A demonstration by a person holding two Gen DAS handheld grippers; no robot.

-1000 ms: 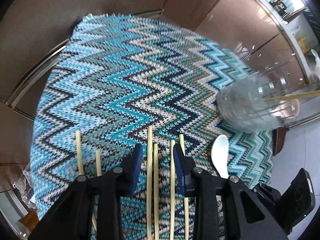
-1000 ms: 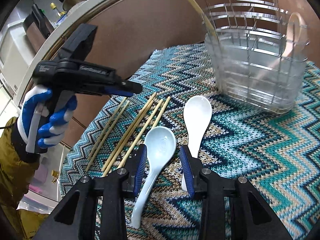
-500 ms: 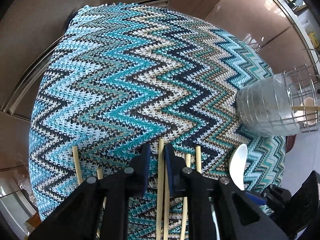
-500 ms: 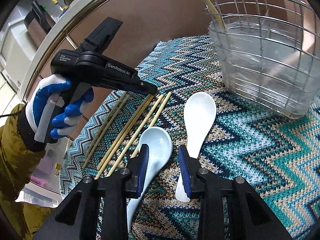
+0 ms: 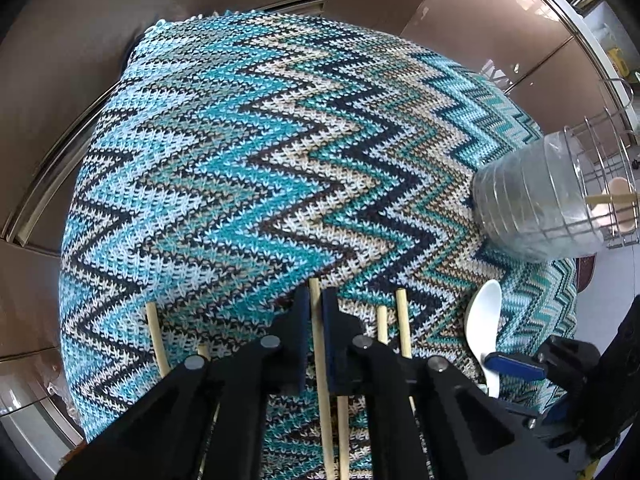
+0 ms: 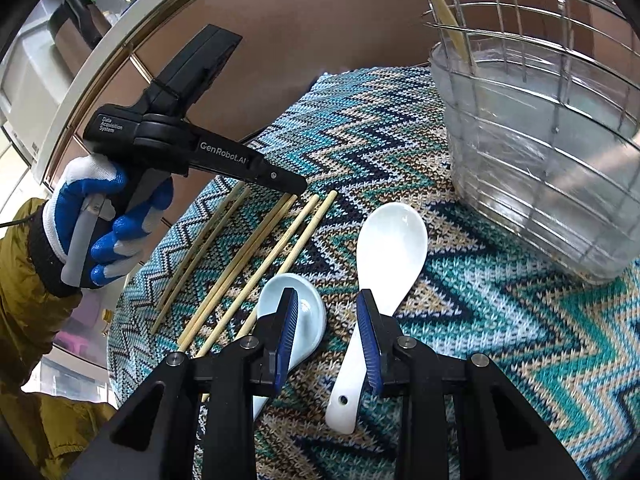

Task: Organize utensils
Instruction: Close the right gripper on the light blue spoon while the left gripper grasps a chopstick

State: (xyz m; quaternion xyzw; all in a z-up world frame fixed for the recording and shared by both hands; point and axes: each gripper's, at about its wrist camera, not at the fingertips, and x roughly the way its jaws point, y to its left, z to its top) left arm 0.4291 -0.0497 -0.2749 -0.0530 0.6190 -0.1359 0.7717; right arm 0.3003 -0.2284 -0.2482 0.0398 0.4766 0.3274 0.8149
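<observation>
Left wrist view: a single chopstick (image 5: 320, 344) is clamped between the nearly closed fingers of the left hand-held gripper (image 5: 316, 308), its long axis running straight up the frame, in line with the fingers. More chopsticks (image 5: 402, 322) are seen lying parallel just beside it on the zigzag mat (image 5: 240, 160). At right edge of the frame stands the wire basket with clear liner (image 5: 552, 200), well apart, one chopstick already inside. In the right wrist view, the right hand-held gripper (image 6: 328, 340) is held open low over the mat, a white spoon (image 6: 384, 280) at its right finger and a pale blue spoon (image 6: 292, 320) under its left finger. Nothing is seen blocking the way to the basket.
</observation>
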